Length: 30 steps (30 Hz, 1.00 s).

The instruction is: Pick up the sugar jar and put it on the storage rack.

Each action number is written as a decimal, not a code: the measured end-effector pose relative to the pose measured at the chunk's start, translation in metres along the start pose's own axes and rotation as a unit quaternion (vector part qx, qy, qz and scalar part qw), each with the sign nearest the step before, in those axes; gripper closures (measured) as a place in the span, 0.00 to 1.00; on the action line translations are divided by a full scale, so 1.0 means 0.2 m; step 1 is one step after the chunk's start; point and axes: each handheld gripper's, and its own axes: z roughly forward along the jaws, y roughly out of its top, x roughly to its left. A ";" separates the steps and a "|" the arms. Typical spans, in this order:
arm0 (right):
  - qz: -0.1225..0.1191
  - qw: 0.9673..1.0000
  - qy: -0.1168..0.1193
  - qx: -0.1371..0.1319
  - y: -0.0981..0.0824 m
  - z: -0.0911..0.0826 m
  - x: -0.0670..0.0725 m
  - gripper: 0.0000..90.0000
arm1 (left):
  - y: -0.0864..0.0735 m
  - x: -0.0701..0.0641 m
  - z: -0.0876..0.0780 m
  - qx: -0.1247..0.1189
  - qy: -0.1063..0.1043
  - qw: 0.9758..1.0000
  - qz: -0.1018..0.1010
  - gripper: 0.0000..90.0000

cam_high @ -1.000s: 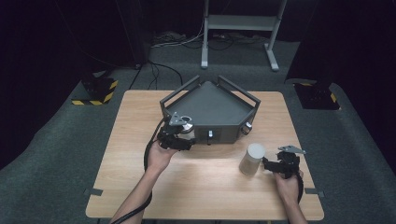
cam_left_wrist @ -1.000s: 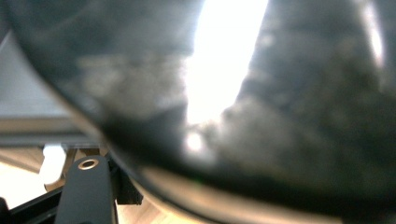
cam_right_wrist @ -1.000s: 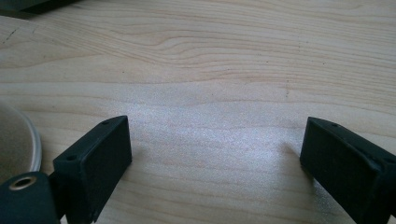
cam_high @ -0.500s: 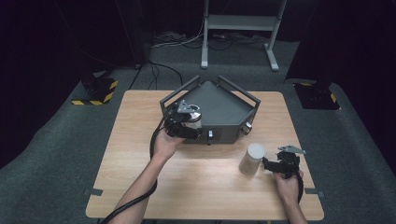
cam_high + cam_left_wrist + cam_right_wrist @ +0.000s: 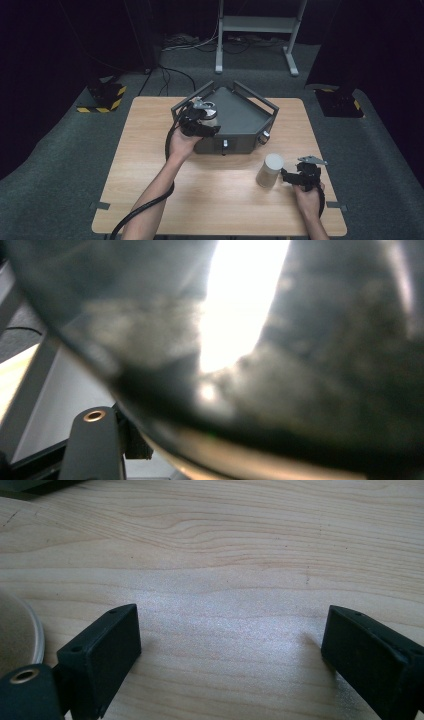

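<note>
Metal cup [image 5: 210,113] clenched in left gripper [image 5: 200,124]: set down gently at twelve o'clock on grey machine [image 5: 240,120]. Right gripper [image 5: 295,176] released, resting beside canister [image 5: 270,170].

Right gripper [image 5: 230,647] low over the wooden table [image 5: 240,555]. Both black jaws come up from the bottom edge and stand wide apart, with bare wood grain between them and nothing in the gap. Round pale object with a thin metallic rim [image 5: 17,630] at the left edge, just beside the left jaw. Dark edge of something [image 5: 30,484] sits in the top-left corner.
</note>
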 end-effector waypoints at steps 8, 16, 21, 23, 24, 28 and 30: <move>0.000 1.000 0.000 0.000 0.00 0.00 0.00 0.10 | 0.04 0.00 0.06 0.011 0.020 1.000 0.001 0.35; 0.000 1.000 0.000 0.000 0.00 0.00 0.00 0.10 | -0.01 -0.06 0.17 -0.025 0.038 0.997 -0.058 0.35; 0.000 1.000 0.000 0.000 0.00 0.00 0.00 0.10 | -0.04 -0.09 0.22 -0.044 0.042 0.993 -0.106 0.35; 0.000 1.000 0.000 0.000 0.00 0.00 0.00 0.10 | -0.06 -0.13 0.26 -0.070 0.053 0.986 -0.144 0.35; 0.000 1.000 0.000 0.000 0.00 0.00 0.00 0.10 | -0.07 -0.14 0.27 -0.071 0.054 0.985 -0.147 0.35; 0.000 1.000 0.000 0.000 0.00 0.00 0.00 0.10 | 0.13 0.02 0.18 0.073 0.039 0.996 0.030 0.35; 0.000 1.000 0.000 0.000 0.00 0.00 0.00 0.10 | 0.13 0.02 0.18 0.074 0.039 0.996 0.029 0.35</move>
